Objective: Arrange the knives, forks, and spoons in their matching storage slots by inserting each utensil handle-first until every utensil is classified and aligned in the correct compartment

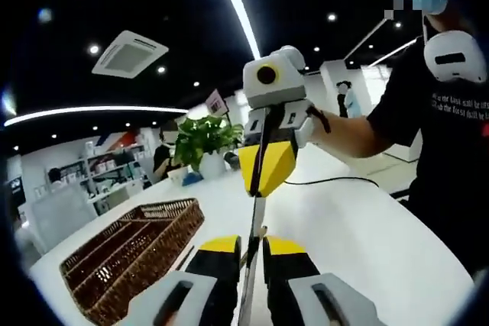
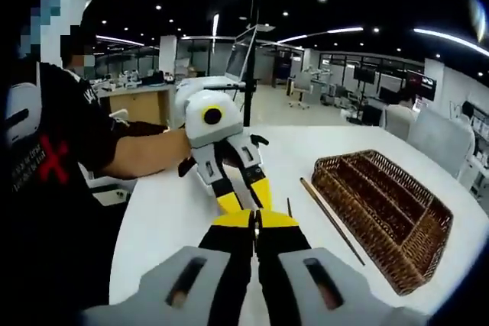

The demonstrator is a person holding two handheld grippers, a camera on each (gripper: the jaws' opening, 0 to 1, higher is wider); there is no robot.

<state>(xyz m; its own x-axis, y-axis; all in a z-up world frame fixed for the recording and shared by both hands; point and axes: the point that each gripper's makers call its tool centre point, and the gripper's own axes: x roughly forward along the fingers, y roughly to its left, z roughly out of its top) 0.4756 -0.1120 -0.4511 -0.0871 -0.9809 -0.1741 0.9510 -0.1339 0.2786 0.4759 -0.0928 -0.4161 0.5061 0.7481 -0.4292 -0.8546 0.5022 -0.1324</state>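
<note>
Right now both grippers meet over a long white table (image 2: 168,211), each clamped on the same thin metal utensil: in the left gripper view the left gripper (image 1: 252,253) has its yellow-tipped jaws pressed together on the silver utensil (image 1: 256,223), while the right gripper (image 1: 266,177) comes in from above, jaws pinched on the upper end of it; which kind of utensil it is I cannot tell. From the right gripper view the right gripper (image 2: 256,227) is closed tight and the left gripper (image 2: 243,196) faces it, nose to nose, held by a person in a black shirt (image 2: 46,166). The wicker tray (image 2: 386,211) with its long dividers lies flat on the table, well apart from the grippers, off to the right in that view. A slim brown stick (image 2: 330,221) lies on the tabletop just beside the tray's near edge. A black cable (image 1: 336,181) trails across the white surface. Behind, a potted green plant (image 1: 202,139) stands at the table's far end, shelves line the wall, and the dark ceiling carries bright light strips, spotlights and a square air vent (image 1: 128,53)
</note>
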